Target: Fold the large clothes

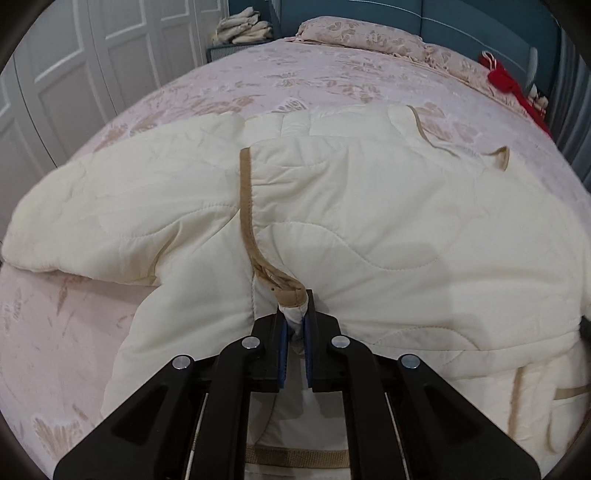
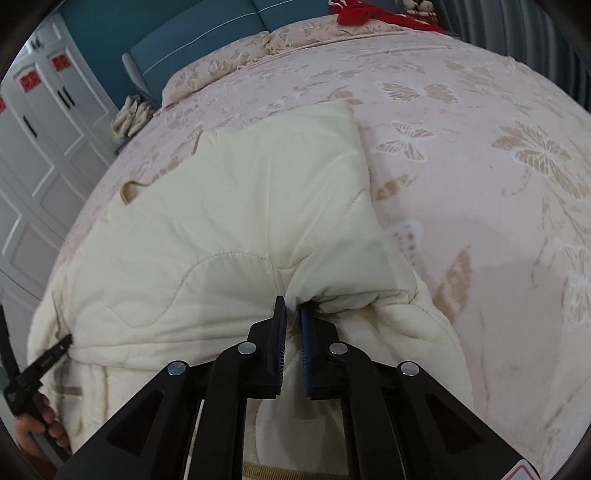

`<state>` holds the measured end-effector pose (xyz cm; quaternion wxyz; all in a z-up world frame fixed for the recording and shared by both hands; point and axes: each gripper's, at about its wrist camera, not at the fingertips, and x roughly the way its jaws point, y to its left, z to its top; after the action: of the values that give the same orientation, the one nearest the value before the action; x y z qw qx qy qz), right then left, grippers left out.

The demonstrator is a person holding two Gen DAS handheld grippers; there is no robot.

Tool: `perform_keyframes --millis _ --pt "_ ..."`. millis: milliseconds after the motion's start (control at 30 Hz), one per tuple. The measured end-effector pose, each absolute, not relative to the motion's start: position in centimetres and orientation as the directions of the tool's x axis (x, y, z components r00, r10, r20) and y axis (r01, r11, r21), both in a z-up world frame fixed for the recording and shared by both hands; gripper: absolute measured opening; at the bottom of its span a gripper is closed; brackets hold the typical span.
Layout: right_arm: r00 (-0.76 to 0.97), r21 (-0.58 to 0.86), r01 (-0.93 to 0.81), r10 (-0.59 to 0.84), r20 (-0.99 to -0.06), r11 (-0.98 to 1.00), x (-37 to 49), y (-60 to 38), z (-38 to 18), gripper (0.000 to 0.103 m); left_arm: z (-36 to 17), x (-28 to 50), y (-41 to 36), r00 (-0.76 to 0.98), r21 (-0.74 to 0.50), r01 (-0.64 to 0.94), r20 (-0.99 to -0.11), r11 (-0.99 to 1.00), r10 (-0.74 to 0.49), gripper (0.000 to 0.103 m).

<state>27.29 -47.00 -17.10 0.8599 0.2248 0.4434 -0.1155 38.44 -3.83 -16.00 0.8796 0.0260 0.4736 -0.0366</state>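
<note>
A cream quilted jacket with tan trim lies spread on the bed, one sleeve stretched out to the left. My left gripper is shut on the jacket's tan-trimmed front edge near its lower end, with a bunch of fabric pinched between the blue pads. In the right wrist view the same jacket fills the centre, a sleeve folded up toward the pillows. My right gripper is shut on a puckered fold of the jacket's right side. The left gripper shows at the far left, a hand under it.
The bed has a pink cover with tan butterfly and leaf patterns. Pillows lie at the head against a blue headboard. A red item sits at the bed's far right. White wardrobe doors stand on the left.
</note>
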Motion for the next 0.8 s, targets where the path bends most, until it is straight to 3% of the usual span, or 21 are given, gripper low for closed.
perform_keyframes --millis 133,233,267,300,433,500,600,800 --pt "0.580 0.290 0.401 0.004 -0.815 0.869 27.4 -47.1 -16.6 0.007 -16.2 38.1 -4.9 0.568 0.061 0.094 -0.823 0.994 -0.003 0.009" --pt "0.558 0.298 0.444 0.000 -0.830 0.845 25.5 -47.2 -14.7 0.023 -14.3 36.9 -3.9 0.576 0.075 0.077 -0.818 0.994 0.017 0.030" --pt "0.561 0.288 0.453 -0.019 -0.828 0.844 24.7 -47.2 -13.8 0.023 -13.3 36.5 -3.3 0.586 0.067 0.066 -0.810 0.996 0.016 0.044" --pt "0.567 0.266 0.457 -0.047 -0.822 0.849 23.8 -47.0 -12.7 0.023 -12.1 35.7 -2.6 0.608 0.056 0.057 -0.794 0.997 0.010 0.049" --pt "0.630 0.217 0.385 -0.083 -0.772 0.897 23.3 -44.9 -7.9 0.024 -6.3 33.8 -2.1 0.692 -0.007 0.067 -0.720 0.998 -0.051 0.049" --pt "0.644 0.202 0.310 -0.049 -0.763 0.929 25.2 -42.6 -7.0 0.023 -4.8 34.1 -4.6 0.679 -0.099 0.147 -0.713 0.984 -0.173 0.049" --pt "0.634 0.168 0.204 0.001 -0.773 0.964 28.5 -38.6 -7.9 0.018 -5.8 34.7 -9.1 0.634 -0.106 0.235 -0.736 0.966 -0.235 0.049" --pt "0.563 0.106 0.162 -0.003 -0.826 0.981 31.1 -35.1 -12.4 0.018 -12.4 35.3 -15.1 0.572 0.011 0.280 -0.805 0.960 -0.157 0.048"
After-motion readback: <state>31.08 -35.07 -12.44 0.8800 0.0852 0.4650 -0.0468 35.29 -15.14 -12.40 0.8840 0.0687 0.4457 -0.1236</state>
